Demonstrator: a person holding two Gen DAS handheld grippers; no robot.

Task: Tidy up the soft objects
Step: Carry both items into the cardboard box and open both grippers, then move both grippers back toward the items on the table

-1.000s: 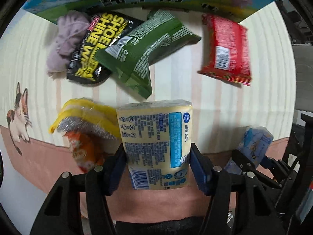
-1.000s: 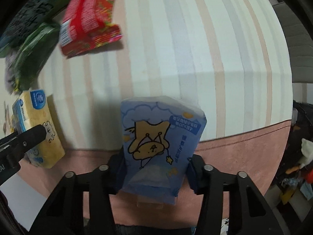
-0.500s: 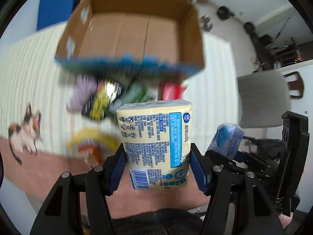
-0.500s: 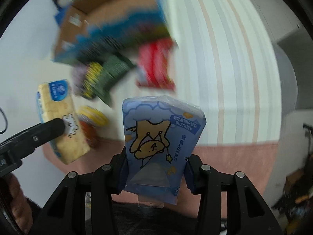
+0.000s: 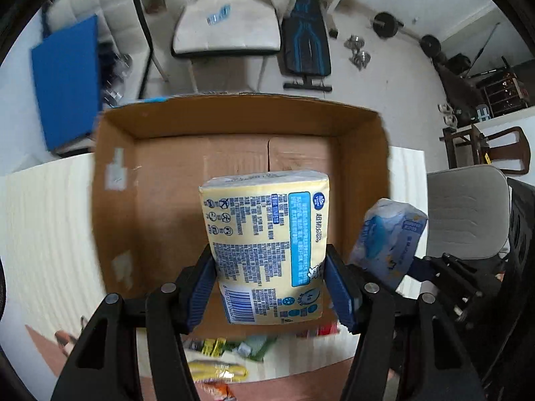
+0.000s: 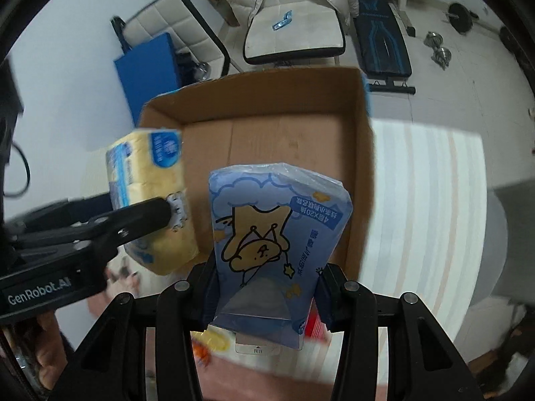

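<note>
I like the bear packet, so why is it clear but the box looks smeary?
Right wrist view: the blue tissue pack is sharp, the cardboard box rim streaks with motion blur. Left wrist view: the yellow tissue pack is crisp, box edges smear; fisheye bends both.

Left gripper (image 5: 269, 280), black-framed with blue ribbed pads: points steeply downward, jaws partly apart, pads pressed on both flanks of a yellow plastic-wrapped tissue pack (image 5: 265, 244).

Right gripper (image 6: 267, 287), same black build: points steeply downward, jaws narrower, clamped on a pale blue cartoon-printed soft tissue pack (image 6: 279, 234).

The two grippers sit side by side, close together, the left one crossing the right wrist view's left edge.
</note>
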